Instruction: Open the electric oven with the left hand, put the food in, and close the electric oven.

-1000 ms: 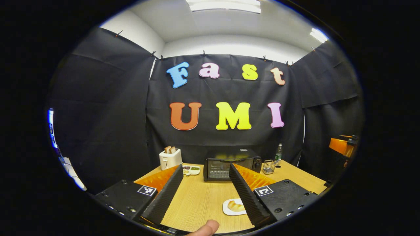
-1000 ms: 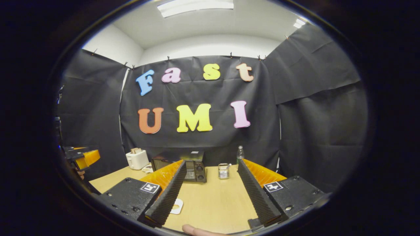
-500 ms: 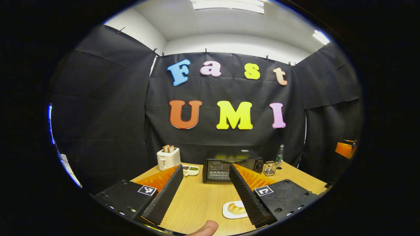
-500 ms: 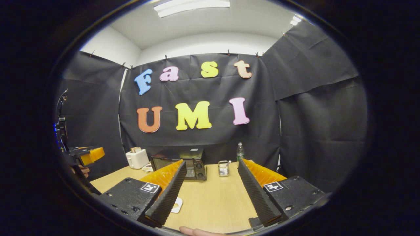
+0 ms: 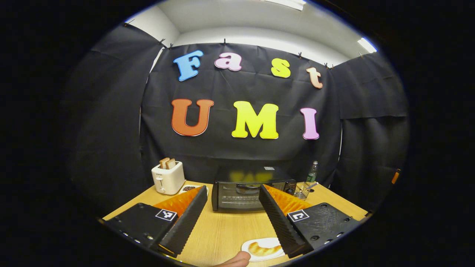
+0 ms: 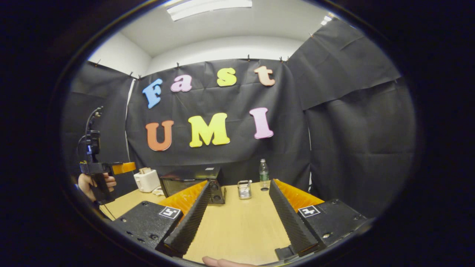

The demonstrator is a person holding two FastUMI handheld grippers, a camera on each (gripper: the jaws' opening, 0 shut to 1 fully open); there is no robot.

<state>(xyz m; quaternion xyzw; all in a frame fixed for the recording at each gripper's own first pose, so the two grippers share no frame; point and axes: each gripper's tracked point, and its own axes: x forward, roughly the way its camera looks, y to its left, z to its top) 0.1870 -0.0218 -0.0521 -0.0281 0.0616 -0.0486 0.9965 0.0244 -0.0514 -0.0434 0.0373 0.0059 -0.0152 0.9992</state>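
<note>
None of the three steps looks done: the electric oven [image 5: 249, 193] stands shut at the back of the worktop [image 5: 226, 233], and the food [image 5: 261, 248] lies on its plate [image 5: 248, 245] near the front. The left gripper [image 5: 232, 207] and right gripper [image 6: 239, 211] both hold their fingers wide apart, gripping and touching nothing.

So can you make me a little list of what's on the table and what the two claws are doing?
oven: black electric oven at the back of the table, door closed
food: croissant on a white plate, near edge
toaster: white toaster with bread, left of the oven
other: water bottle and wire holder, right of the oven
left claw: open, empty, facing the oven
right claw: open, empty
</note>
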